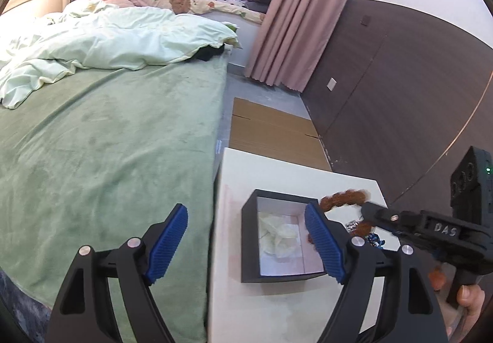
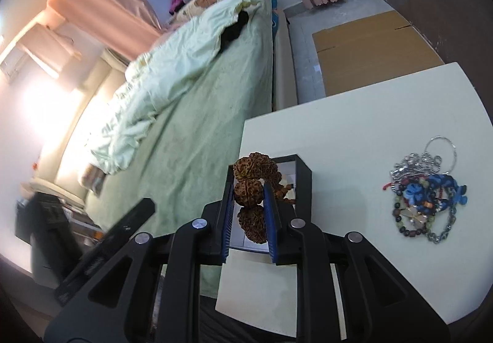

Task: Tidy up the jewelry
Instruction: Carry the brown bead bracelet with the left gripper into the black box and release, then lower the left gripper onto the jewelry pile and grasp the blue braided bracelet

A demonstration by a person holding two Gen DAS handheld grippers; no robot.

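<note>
Standing beside the bed (image 1: 107,143), our white worktop (image 2: 354,115) carries the open black box (image 1: 251,250). Our right tool (image 2: 246,204) clamps the brown bead bracelet (image 2: 251,189), seemingly above it, ready to drop; our left tool (image 1: 246,241) gapes empty.

A green bed (image 1: 107,133), pink curtains (image 1: 277,19) and flattened cardboard (image 1: 271,127).

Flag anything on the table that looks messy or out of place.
The jewelry pile lies tangled on the white table, chains and beaded bracelets heaped together outside the black box. Nothing looks spilled or broken.
</note>
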